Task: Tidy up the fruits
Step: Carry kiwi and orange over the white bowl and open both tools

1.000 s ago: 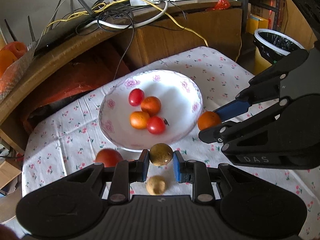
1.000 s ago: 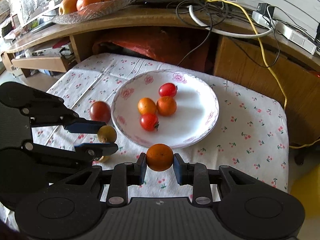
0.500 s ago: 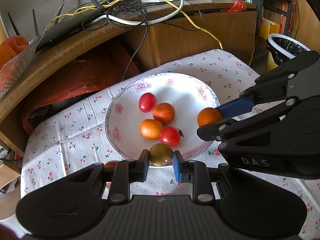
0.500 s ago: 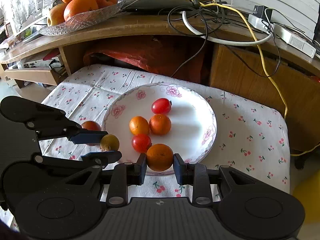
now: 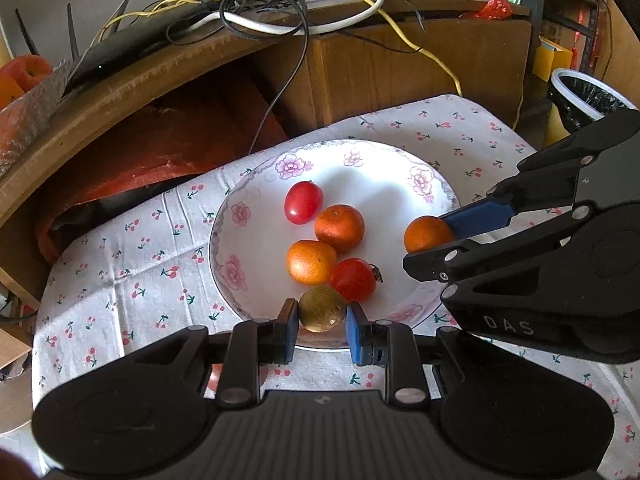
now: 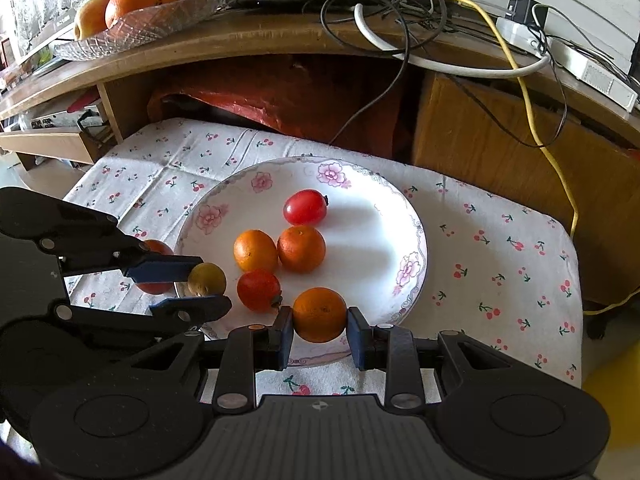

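While hidden leftward, red fruit (image 6: 154,268) beside plate (image 6: 404,216), right view.

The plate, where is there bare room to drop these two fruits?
The plate is bare on the right, between the orange and the flowered rim, and at the back behind the cherry tomato. The middle cluster and the front left by the left gripper are crowded.

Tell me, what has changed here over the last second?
Both grippers carried their fruit forward from above the tablecloth to over the plate. The left gripper still holds the brownish-green fruit, the right gripper still holds the orange. Nothing was let go. The four fruits already on the plate stayed put.
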Demonstrator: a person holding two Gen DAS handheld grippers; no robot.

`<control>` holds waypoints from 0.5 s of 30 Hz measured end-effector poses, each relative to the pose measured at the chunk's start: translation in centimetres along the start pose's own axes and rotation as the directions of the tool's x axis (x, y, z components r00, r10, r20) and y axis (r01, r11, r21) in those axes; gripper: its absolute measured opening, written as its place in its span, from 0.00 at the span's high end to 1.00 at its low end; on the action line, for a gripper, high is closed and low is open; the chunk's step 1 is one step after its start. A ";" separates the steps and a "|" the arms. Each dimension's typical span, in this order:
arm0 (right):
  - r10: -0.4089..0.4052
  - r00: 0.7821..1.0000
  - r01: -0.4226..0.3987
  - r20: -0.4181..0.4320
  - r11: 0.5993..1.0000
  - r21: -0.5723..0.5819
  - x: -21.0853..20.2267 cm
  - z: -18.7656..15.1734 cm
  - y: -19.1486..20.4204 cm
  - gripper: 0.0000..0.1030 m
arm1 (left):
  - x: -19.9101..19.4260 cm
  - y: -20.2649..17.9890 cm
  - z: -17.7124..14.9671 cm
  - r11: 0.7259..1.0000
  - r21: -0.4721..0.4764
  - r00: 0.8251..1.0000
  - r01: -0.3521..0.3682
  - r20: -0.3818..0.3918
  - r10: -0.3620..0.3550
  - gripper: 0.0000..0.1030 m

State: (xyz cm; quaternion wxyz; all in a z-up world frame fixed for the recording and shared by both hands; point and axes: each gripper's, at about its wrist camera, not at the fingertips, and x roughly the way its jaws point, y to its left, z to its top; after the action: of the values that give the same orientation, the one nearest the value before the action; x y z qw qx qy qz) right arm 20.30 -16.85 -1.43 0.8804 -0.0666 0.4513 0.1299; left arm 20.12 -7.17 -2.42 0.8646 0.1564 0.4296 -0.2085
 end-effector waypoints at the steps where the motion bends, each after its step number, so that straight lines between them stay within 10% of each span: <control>1: 0.000 1.000 0.000 0.000 1.000 -0.002 0.1 0.0 0.0 0.76 | 0.1 0.1 0.0 1.000 -0.002 1.000 0.000 -0.001 0.000 0.67; 15: -0.009 1.000 0.009 -0.011 1.000 -0.014 1.1 0.1 -0.2 0.76 | 0.9 0.3 0.0 1.000 -0.013 1.000 0.002 -0.001 -0.002 0.67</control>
State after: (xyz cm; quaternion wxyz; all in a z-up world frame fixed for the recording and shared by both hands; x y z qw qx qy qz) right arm 21.07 -16.82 -2.28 0.8779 -0.0754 0.4550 0.1286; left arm 20.80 -7.12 -3.11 0.8651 0.1504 0.4317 -0.2063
